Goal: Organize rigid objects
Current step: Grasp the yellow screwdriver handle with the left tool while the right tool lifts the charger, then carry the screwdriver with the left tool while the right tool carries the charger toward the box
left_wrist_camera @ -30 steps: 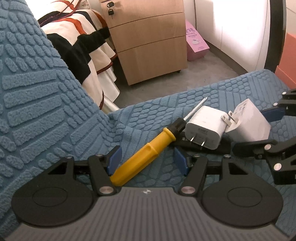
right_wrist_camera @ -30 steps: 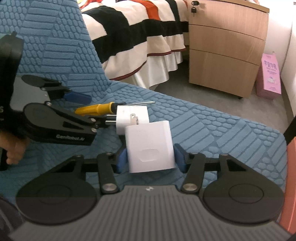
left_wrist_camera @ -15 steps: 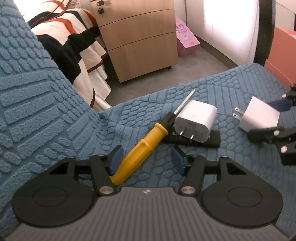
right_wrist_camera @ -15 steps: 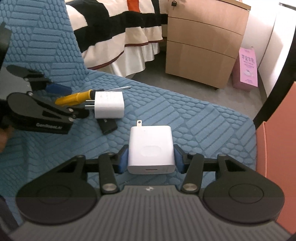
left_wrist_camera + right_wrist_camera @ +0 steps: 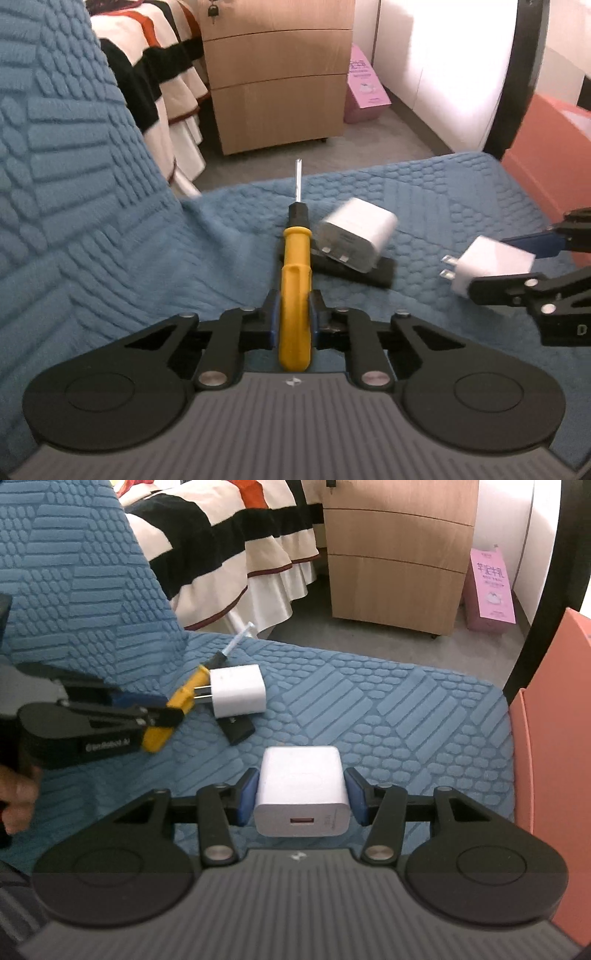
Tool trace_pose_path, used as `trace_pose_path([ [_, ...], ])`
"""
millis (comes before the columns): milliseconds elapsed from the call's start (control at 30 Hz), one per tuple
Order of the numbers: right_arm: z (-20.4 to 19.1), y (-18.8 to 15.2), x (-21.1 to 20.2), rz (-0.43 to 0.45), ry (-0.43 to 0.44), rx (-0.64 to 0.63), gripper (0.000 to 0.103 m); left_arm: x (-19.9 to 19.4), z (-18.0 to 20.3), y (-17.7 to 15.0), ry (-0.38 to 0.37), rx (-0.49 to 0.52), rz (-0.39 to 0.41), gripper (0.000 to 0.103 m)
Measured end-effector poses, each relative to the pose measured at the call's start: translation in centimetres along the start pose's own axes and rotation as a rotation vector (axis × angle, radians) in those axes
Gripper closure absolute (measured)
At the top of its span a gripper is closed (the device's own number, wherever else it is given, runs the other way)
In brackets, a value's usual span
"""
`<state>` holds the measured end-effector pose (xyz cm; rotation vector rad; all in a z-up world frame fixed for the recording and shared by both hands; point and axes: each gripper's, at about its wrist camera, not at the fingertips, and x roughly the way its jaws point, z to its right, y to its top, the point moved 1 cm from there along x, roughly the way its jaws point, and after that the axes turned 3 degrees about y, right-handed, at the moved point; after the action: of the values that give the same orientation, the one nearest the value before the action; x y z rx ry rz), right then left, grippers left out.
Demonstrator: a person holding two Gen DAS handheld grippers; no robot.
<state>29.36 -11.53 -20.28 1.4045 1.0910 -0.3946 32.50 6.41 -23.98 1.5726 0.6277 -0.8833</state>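
Chargers: two white ones, plus one screwdriver, one flat black object. Nearest, right gripper (image 5: 301, 797) pinches charger (image 5: 302, 790) between blue pads, port end toward camera, prongs hidden in that view. Left gripper (image 5: 293, 314) clamped tight on yellow screwdriver (image 5: 294, 280) handle (jaws just closed onto it), shaft pointing away. Farther on blue textured cover (image 5: 388, 716): second charger (image 5: 238, 690) resting on black object (image 5: 238, 729), mostly covered, identity unclear. Behind: wooden drawer cabinet (image 5: 277, 74), pink box (image 5: 491, 587), striped bedding (image 5: 236, 542). Hand (image 5: 16, 797) cut off at frame edge.

Yellow screwdriver (image 5: 294, 291); white chargers (image 5: 356, 233) (blurred, perhaps off-white); blue cover (image 5: 92, 229).
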Motion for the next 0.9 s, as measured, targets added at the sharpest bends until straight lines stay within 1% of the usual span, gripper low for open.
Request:
trace_pose_path([
  [200,-0.4,-0.7,-1.7,0.022,-0.008,0.043,0.050,-1.5,0.9,-1.5,-0.029,-0.078,-0.005,0.084],
  [367,-0.4,-1.7,-2.6,0.015,-0.028,0.054,0.050,-3.0,1.3,-3.1,-0.040,-0.147,-0.011,0.084],
  [467,-0.5,-2.5,-3.6,0.006,-0.011,0.076,0.050,-4.1,1.9,-3.8,-0.046,-0.152,0.000,0.084],
  [733,-1.7,-5.9,-5.7,-0.009,-0.026,0.040,0.050,-6.9,3.3,-6.0,-0.025,-0.211,0.019,0.084],
  [900,-2.3,-7.4,-6.8,-0.011,-0.037,0.049,0.050,-7.9,4.9,-8.1,-0.023,-0.279,0.010,0.084],
])
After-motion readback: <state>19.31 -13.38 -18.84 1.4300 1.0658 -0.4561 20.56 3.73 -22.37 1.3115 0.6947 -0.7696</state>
